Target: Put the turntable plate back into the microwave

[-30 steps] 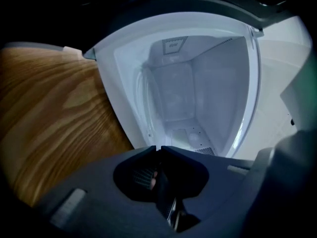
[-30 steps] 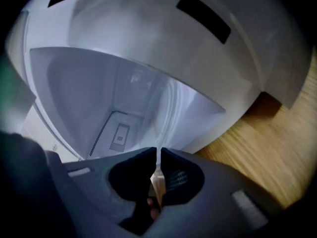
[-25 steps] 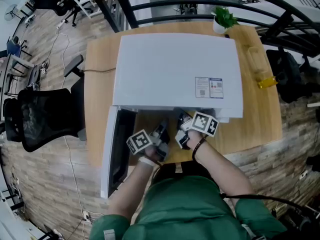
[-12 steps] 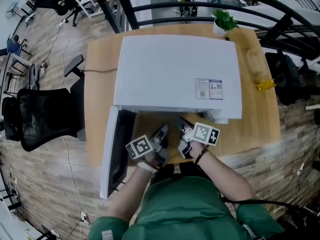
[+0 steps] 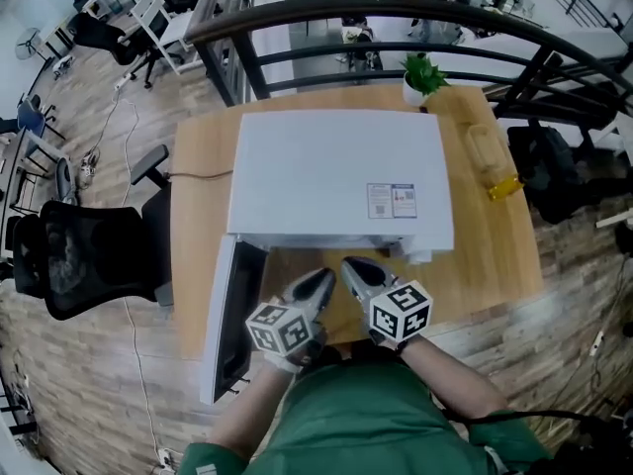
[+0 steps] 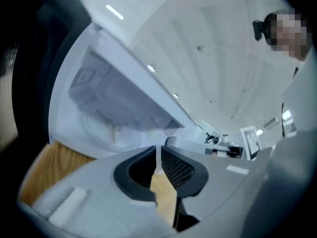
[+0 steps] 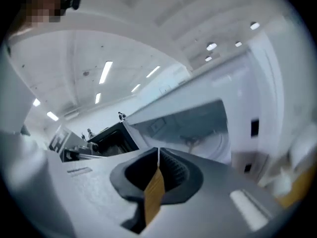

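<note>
Left gripper view shows the plate (image 6: 106, 133), pale and blurred, lying inside the microwave (image 5: 336, 171) — its door (image 5: 226, 320) hangs open. Left gripper (image 5: 318, 283) and right gripper (image 5: 353, 268) hover before the opening, above the desk (image 5: 198, 206), jaws pressed together on nothing — the right's have just been closing.

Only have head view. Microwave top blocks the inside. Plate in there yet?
Observer: Right gripper view shows a round turntable plate lying, it seems, on the floor inside the microwave.
Operator: Left gripper carrying anything?
Observer: No. The left gripper has its jaws together, nothing between.
Operator: Right one?
Observer: The right gripper has just been closing its jaws; they meet, empty.
</note>
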The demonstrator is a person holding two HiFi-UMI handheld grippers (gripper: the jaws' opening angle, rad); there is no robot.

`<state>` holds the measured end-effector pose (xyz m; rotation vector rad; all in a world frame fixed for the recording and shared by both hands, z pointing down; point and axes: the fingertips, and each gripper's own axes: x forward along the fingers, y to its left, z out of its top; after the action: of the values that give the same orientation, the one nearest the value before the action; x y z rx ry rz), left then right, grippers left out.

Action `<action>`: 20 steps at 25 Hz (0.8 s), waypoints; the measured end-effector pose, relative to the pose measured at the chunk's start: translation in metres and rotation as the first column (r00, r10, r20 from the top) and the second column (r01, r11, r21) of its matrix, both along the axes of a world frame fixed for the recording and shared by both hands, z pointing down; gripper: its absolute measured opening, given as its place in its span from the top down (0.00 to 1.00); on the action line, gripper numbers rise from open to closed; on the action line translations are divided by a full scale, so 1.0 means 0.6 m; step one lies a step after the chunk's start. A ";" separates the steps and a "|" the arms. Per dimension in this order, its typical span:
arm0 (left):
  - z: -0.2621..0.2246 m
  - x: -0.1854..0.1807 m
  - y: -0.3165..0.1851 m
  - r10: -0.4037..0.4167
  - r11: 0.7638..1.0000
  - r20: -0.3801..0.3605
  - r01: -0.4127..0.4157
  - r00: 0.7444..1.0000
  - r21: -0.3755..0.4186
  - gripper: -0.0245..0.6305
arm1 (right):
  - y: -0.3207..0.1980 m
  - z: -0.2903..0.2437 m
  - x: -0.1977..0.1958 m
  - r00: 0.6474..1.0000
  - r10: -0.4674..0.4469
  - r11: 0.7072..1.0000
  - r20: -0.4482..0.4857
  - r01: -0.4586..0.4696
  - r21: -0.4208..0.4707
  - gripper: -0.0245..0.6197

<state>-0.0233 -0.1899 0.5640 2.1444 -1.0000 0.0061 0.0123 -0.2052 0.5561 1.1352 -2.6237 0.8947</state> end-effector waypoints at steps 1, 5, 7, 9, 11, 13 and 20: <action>-0.023 -0.003 -0.003 0.001 0.999 0.048 -0.003 0.999 0.048 0.90 | 0.001 -0.027 0.000 0.999 -0.011 0.997 -0.041 0.014 0.070 0.94; -0.124 -0.017 -0.019 -0.045 0.971 0.177 0.001 0.983 0.240 0.90 | -0.003 -0.122 0.007 0.987 0.010 0.959 -0.158 0.035 0.282 0.95; -0.176 -0.027 -0.026 -0.079 0.948 0.212 0.008 0.974 0.317 0.90 | -0.006 -0.169 0.011 0.985 0.033 0.932 -0.172 0.032 0.361 0.95; -0.222 -0.038 -0.030 -0.114 0.924 0.237 0.016 0.965 0.382 0.90 | -0.006 -0.216 0.019 0.983 0.057 0.902 -0.177 0.025 0.431 0.95; -0.262 -0.052 -0.032 -0.155 0.897 0.252 0.029 0.955 0.440 0.90 | -0.005 -0.258 0.029 0.981 0.083 0.866 -0.178 0.017 0.500 0.95; -0.298 -0.070 -0.038 -0.202 0.868 0.259 0.050 0.945 0.494 0.90 | -0.008 -0.299 0.041 0.980 0.112 0.826 -0.165 0.001 0.564 0.95; -0.442 -0.122 -0.056 -0.373 0.728 0.262 0.106 0.890 0.677 0.90 | -0.038 -0.407 0.081 0.969 0.204 0.721 -0.136 -0.055 0.690 0.95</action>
<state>-0.0968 -0.2232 0.2989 2.6775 -1.7213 -0.0618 0.0606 -0.2281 0.3116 1.4704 -2.7724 -0.2484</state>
